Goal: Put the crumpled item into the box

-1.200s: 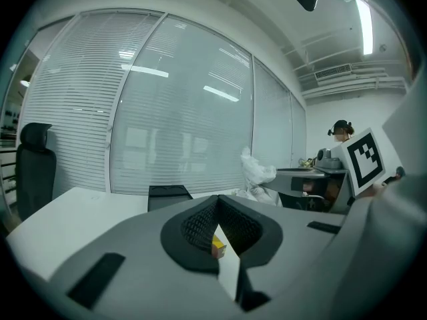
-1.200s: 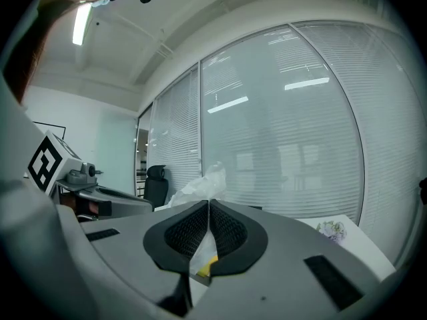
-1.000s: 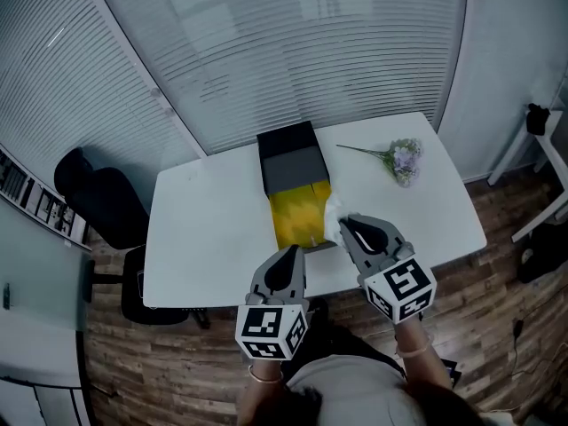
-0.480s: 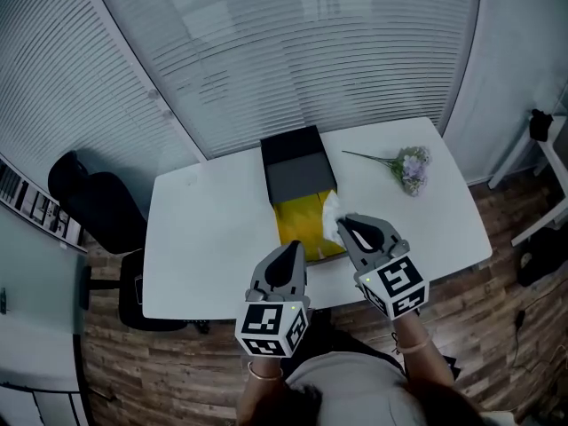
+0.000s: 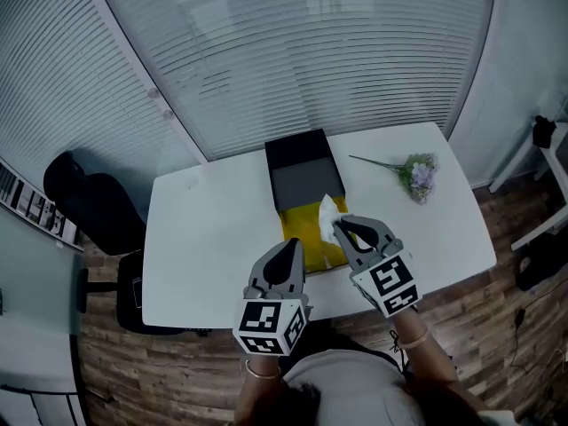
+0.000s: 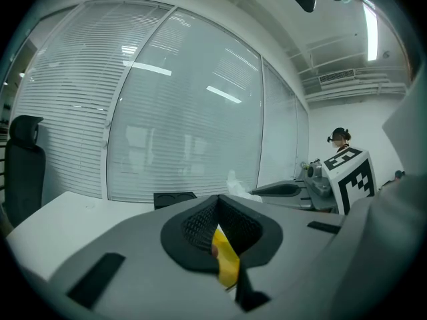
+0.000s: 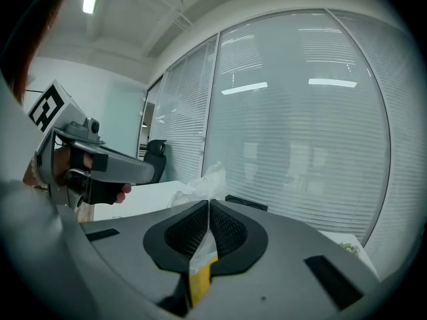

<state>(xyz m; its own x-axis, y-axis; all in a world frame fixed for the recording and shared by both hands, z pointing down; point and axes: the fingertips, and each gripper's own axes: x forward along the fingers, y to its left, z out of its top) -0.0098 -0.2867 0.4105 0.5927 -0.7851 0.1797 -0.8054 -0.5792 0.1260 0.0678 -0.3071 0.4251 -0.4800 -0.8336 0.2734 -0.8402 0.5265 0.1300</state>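
Step in hand: carry phase. The crumpled item (image 5: 329, 213) is lifted off the surface (image 5: 213, 229) and is on its way to the box (image 5: 303, 185); release is not yet done.
Right gripper (image 5: 344, 227): fingers clamped on the crumpled item. In the right gripper view the white wad (image 7: 203, 182) sticks out past the closed pads.
Left gripper (image 5: 289, 248): fingers together, nothing gripped. A yellow sliver shows in the gap below the pads in the left gripper view; judged to be the box lining seen through it.
Crumpled item, location: held in the air at the 3 o'clock edge of the yellow compartment, partly over the lining. Whether it touches the rim cannot be told.
Box: open, at 12 o'clock from the person, with the dark part at the far end and the yellow compartment at the near end.
Left gripper, location: at 7 o'clock of the yellow compartment, just beside its near corner and well clear of the item.
Other object: flower sprig (image 5: 419, 171) at 2 o'clock on the surface, well apart from the box.
Next move, requirement: shift the right gripper toward 9 o'clock until the item is fully over the yellow compartment, lower it, then part the fingers.
Caution: light paper may cling to a pad or catch on the rim; release low inside the walls.
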